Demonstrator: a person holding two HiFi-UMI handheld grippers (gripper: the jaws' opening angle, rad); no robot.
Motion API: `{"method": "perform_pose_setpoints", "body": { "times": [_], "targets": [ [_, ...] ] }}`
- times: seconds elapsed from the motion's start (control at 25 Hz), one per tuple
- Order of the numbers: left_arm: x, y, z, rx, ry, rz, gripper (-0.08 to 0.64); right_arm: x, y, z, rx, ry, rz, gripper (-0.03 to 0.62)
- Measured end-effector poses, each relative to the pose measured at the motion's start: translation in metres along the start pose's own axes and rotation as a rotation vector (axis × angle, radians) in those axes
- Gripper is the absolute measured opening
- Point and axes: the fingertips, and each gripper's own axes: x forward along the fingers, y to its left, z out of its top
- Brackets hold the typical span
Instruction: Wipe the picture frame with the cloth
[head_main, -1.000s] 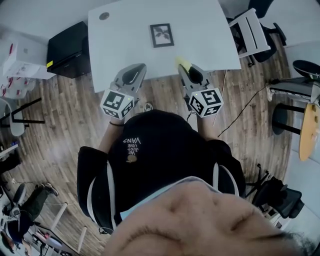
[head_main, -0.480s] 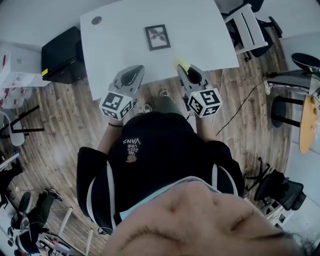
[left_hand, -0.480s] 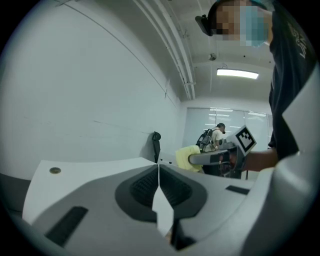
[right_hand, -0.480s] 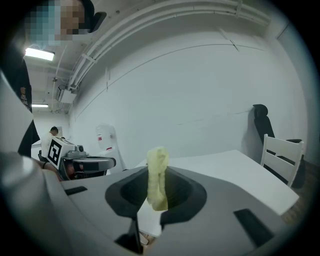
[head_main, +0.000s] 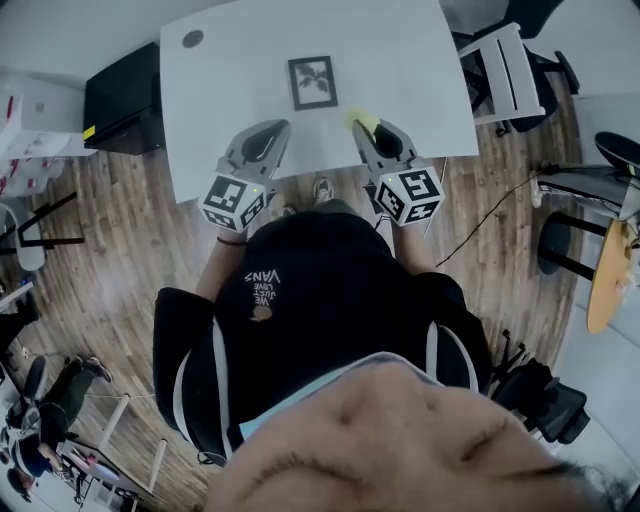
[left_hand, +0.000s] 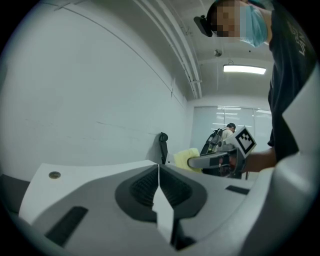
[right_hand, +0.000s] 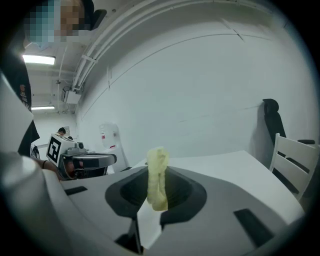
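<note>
Wide view from the head camera: brown wood-plank floor (head_main: 120, 230) all round, and on it the big white rectangular table (head_main: 220, 80). Standing at its near edge is the person in the black top (head_main: 320, 300), both arms held forward. To the table's left sits a low black cabinet (head_main: 125, 95), to its right a white slatted chair (head_main: 500, 60).

Now the tools. The left gripper (head_main: 276, 128) hovers over the table's near edge, and its own view shows the jaws pressed together with nothing between them. The right gripper (head_main: 360, 127) is level with it, well apart to the right, also over the near edge, and its jaws are clamped on the crumpled pale-yellow cloth (right_hand: 157, 177), which sticks up past the tips.

The small dark-framed picture frame (head_main: 312, 81) with a leaf print sits on the table beyond the two grippers, roughly between their lines and touching neither. The cloth is near it but clear of it, a yellow tuft at the right gripper's tip.
</note>
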Motion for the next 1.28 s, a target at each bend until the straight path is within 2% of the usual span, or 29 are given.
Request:
{"method": "perform_pose_setpoints", "body": {
  "times": [0.44, 0.6, 0.92, 1.28],
  "targets": [
    [0.039, 0.012, -0.003, -0.026, 0.014, 0.107, 0.017, 0.030, -0.045, 0.003, 0.008, 0.039, 0.088, 0.067],
    [0.047, 0.015, -0.006, -0.035, 0.025, 0.119, 0.018, 0.039, -0.052, 0.001, 0.009, 0.052, 0.108, 0.067],
    [0.048, 0.043, -0.007, -0.054, 0.051, 0.084, 0.017, 0.074, -0.043, 0.003, 0.029, 0.061, 0.088, 0.067],
    [0.041, 0.085, -0.006, -0.059, 0.077, -0.017, 0.017, 0.111, -0.026, 0.004, 0.043, 0.073, -0.016, 0.067]
  ]
}}
